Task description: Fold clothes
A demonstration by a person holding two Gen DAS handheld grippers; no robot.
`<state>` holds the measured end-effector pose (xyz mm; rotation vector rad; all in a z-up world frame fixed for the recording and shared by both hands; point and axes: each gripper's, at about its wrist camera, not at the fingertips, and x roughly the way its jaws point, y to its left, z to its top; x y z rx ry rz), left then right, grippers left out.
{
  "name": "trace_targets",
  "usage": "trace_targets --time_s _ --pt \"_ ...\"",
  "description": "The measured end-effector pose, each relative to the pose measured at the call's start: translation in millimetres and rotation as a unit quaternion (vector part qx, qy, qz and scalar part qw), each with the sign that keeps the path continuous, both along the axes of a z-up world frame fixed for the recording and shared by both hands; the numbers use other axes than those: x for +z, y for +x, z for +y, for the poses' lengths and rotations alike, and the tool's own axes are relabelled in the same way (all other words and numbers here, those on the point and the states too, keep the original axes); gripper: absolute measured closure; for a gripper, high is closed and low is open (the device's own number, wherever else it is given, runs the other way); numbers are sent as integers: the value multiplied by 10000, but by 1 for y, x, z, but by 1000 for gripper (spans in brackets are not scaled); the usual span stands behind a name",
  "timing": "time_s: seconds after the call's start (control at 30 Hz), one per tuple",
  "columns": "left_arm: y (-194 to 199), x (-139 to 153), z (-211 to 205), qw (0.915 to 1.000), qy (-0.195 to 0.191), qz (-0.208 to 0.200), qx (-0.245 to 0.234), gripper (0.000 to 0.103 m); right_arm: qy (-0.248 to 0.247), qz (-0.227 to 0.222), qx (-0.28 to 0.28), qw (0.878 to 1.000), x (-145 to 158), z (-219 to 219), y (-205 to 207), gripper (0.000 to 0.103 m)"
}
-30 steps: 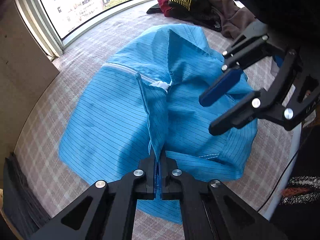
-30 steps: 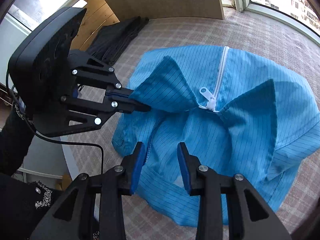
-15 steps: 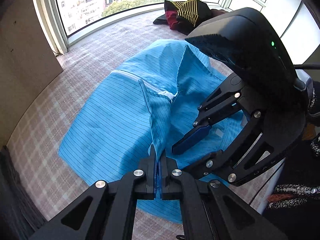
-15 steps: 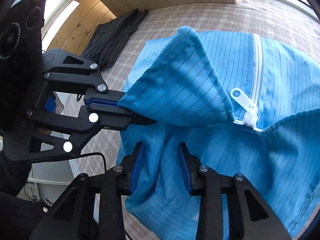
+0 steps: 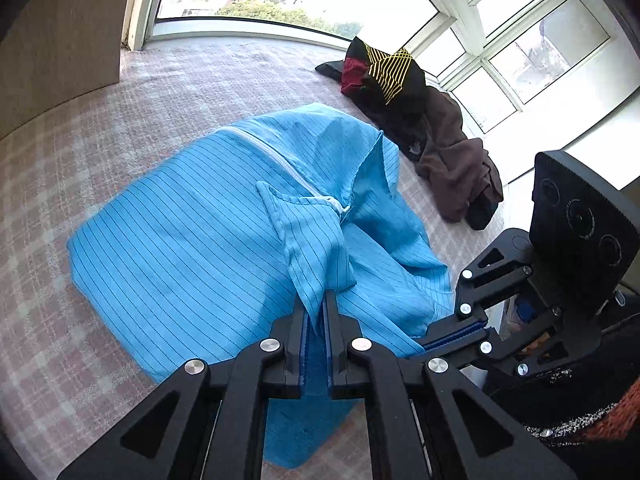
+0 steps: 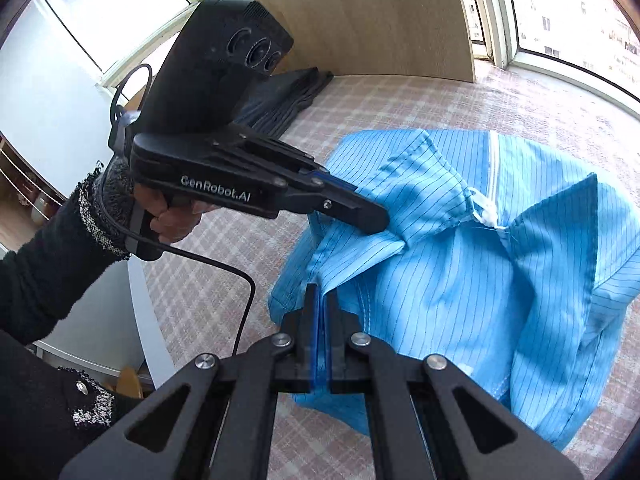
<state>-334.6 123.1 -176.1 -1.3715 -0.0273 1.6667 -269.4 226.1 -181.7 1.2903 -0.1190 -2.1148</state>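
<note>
Both grippers, left (image 5: 315, 312) and right (image 6: 321, 300), pinch the blue striped zip jacket (image 5: 192, 248), folding barely begun, unfolded clothes pile (image 5: 420, 120) at one o'clock.

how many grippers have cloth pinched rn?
2. The left gripper is shut on the collar flap of the blue garment beside its zipper; the right gripper is shut on a fold at its near edge.
</note>
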Motion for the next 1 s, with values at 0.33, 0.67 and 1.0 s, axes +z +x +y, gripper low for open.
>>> trace_targets --time_s 0.33,0.67,1.0 --pt "-19 -5 9 9977 -614 264 95 97 -118 -512 21 9986 -31 14 2 101" --pt "16 37 -3 9902 -685 1216 -92 100 -673 -474 -650 9945 14 91 -10 89" --pt "11 13 93 9738 -1011 1534 -1339 92 631 -251 -759 9948 -4 133 -83 80"
